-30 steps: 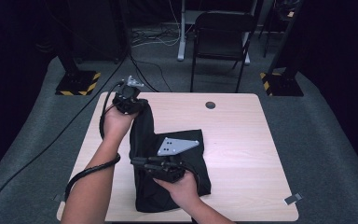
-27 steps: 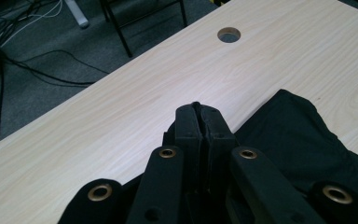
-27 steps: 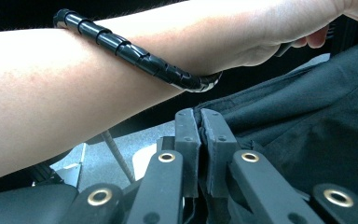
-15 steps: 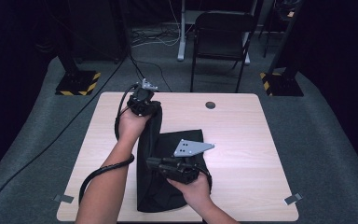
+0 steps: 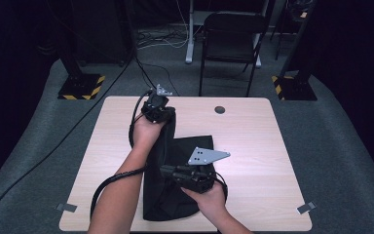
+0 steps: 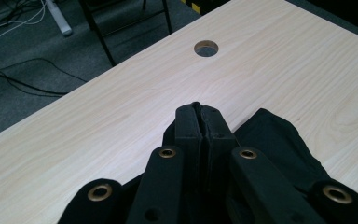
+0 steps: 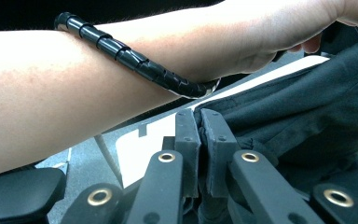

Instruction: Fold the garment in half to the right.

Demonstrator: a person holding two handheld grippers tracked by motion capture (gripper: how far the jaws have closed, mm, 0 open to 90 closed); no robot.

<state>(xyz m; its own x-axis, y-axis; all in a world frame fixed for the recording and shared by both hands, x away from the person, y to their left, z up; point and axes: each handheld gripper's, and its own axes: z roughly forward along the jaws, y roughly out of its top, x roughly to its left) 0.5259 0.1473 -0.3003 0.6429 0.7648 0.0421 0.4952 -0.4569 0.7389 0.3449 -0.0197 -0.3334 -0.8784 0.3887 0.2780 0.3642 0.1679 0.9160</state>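
Fingers (image 6: 186, 135) of the left gripper (image 5: 157, 106) are clenched on a fold of the black cloth (image 5: 175, 195); the left gripper view shows them pressed together with dark fabric bunched beneath. On the right gripper (image 5: 168, 170) the fingers (image 7: 214, 140) are likewise clamped on an edge of that cloth, which gathers at their base in the right gripper view.

Compared with a second ago, both hands sit farther toward 1 o'clock on the table (image 5: 253, 136). The left gripper, which held its corner near the table's 11 o'clock edge, now stands closer to 12 o'clock, and the right gripper has slid from the middle of the cloth toward 3 o'clock. The cloth has followed: it lies as a long dark shape running from 12 o'clock down to 6 o'clock, left of centre, drawn straighter between the two grips than before.

My reading is that the cloth is being stretched and repositioned flat, ready for a fold or smoothing; neither grip should let go yet.
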